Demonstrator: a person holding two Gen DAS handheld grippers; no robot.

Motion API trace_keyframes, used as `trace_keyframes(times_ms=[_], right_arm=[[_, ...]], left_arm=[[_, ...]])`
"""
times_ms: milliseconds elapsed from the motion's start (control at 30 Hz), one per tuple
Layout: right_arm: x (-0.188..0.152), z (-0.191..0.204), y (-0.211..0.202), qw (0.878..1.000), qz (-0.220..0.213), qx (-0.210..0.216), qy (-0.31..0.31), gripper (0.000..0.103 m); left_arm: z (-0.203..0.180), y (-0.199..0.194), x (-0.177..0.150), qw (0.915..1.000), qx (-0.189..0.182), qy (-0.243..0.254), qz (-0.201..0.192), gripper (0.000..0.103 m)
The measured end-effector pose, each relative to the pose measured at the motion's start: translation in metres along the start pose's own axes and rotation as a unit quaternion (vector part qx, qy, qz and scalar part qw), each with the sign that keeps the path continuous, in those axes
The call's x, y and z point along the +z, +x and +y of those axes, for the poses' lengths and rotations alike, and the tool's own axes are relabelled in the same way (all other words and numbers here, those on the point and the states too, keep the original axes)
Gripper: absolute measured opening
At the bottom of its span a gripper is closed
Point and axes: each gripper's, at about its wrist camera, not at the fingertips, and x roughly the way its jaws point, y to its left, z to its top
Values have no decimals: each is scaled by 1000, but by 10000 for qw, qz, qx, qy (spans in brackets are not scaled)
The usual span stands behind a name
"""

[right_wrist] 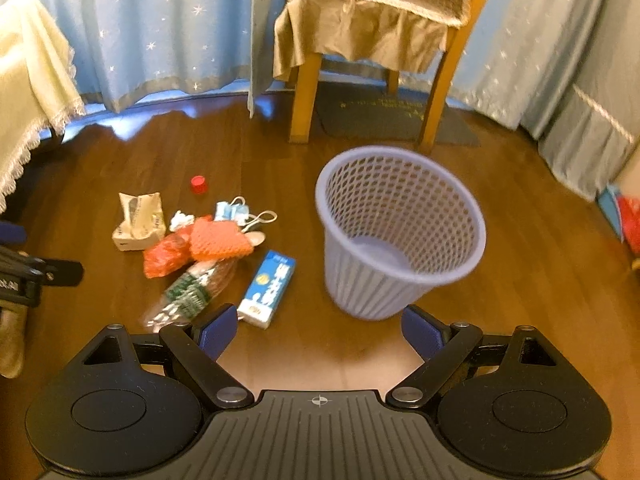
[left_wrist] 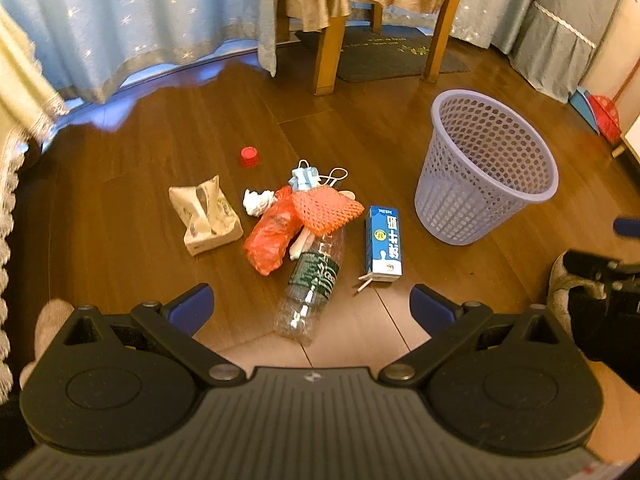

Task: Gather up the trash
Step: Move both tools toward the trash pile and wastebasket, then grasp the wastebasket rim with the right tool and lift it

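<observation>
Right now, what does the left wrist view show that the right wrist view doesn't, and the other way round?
Only the left wrist view shows the carton's straw and the bottle's full length in sharp focus. Only the right wrist view shows the basket's empty bottom and the chair's seat. Both show the red cap, tissue pack, orange bag, blue carton, and wide-open fingers holding nothing.

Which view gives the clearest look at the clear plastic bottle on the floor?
The left wrist view. There the plastic bottle lies sharp and whole, centred ahead of the open left gripper, its green label plain. In the right wrist view the bottle is motion-blurred, and a fingertip covers its near end.
</observation>
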Motion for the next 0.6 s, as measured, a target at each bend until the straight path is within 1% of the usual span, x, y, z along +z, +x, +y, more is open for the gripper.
trace_keyframes(times_ms=[233, 367, 433, 500, 600], right_arm=[[12, -17, 36, 9968, -158, -131, -769, 87], [18, -26, 65, 9932, -108, -203, -1139, 87], [20, -29, 81, 9903, -67, -232, -1365, 84], [23, -34, 97, 9865, 37, -223, -1623, 76], [23, -37, 118, 9807, 68, -206, -1945, 74]], left_arm=[[-1, 28, 21, 9989, -86, 460, 26, 102], [-6, 45, 28, 9970, -183, 749, 52, 102], [-7, 53, 32, 9960, -237, 856, 66, 102], [-8, 62, 35, 9952, -329, 918, 43, 102], [-7, 76, 39, 9945, -357, 986, 1, 102]])
